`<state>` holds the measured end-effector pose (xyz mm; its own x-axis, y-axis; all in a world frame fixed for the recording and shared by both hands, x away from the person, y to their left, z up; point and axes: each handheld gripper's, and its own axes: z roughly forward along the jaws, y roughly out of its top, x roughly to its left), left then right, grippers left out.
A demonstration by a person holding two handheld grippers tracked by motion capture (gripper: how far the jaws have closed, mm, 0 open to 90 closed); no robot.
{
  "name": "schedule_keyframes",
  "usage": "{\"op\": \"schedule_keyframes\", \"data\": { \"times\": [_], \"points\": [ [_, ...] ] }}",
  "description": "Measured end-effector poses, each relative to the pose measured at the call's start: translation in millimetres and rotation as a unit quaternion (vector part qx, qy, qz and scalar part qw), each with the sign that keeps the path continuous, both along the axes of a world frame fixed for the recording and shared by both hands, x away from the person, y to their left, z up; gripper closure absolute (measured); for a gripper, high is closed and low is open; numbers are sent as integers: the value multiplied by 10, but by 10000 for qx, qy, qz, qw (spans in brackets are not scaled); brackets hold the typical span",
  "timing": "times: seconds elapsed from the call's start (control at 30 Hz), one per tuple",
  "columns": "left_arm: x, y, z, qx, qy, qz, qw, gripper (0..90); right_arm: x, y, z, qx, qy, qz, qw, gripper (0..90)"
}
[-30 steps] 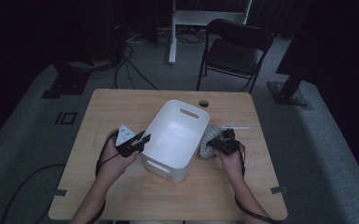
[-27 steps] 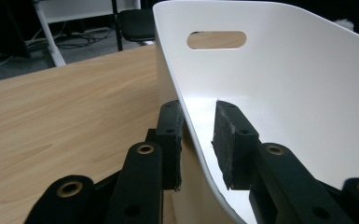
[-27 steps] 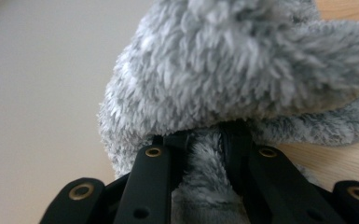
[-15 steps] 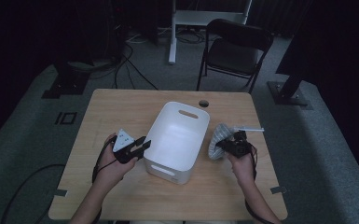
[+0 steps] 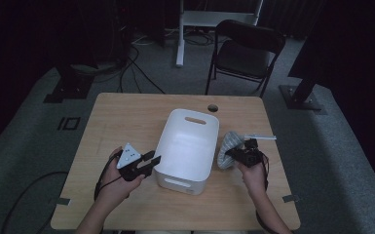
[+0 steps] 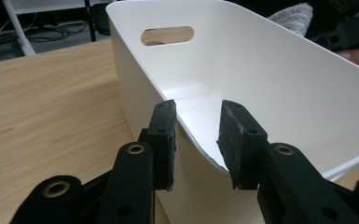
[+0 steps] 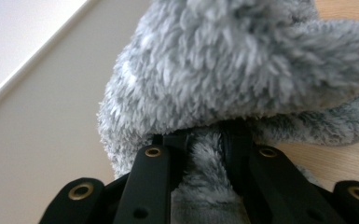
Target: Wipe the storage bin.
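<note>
Right gripper (image 5: 233, 155) has its fingers pinching the fluffy grey cloth (image 5: 225, 147), held just beside the white tub (image 5: 187, 146) on the desk (image 5: 121, 117). Left gripper (image 6: 196, 140) (fingers just opening) straddles the tub's near rim, pads not pressing it.

surface: light wood table (image 5: 121, 117), you're at its near edge | round cable hole (image 5: 213, 107) at far edge | on it: white bin (image 5: 187, 146) mid-table, handle slot facing away from you | small white flat piece (image 5: 260, 137) right of bin, near the right edge
</note>
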<state>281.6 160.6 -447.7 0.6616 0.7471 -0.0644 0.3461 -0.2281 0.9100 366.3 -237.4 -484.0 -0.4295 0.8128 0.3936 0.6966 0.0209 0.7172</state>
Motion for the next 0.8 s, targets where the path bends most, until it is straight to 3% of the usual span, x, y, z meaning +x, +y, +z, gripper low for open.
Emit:
{"op": "schedule_keyframes", "data": {
  "times": [0.07,0.17,0.33,0.6,0.8],
  "points": [
    [-27,-7,13,-29,74,-84,9999,666,-5,2,-2,-8,-11,13,10000,765],
    [-51,-9,35,54,-37,-162,9998,667,-17,-8,3,-14,-27,17,10000,765],
    [18,56,108,-131,-177,-156,9996,639,-47,-39,30,-25,-49,24,10000,764],
    [369,129,166,-433,-200,-246,9986,636,-117,-100,11,1,-35,82,10000,765],
    [691,131,216,-488,-536,-173,9972,598,-188,-148,-14,2,-21,120,9999,764]
  ]
}}
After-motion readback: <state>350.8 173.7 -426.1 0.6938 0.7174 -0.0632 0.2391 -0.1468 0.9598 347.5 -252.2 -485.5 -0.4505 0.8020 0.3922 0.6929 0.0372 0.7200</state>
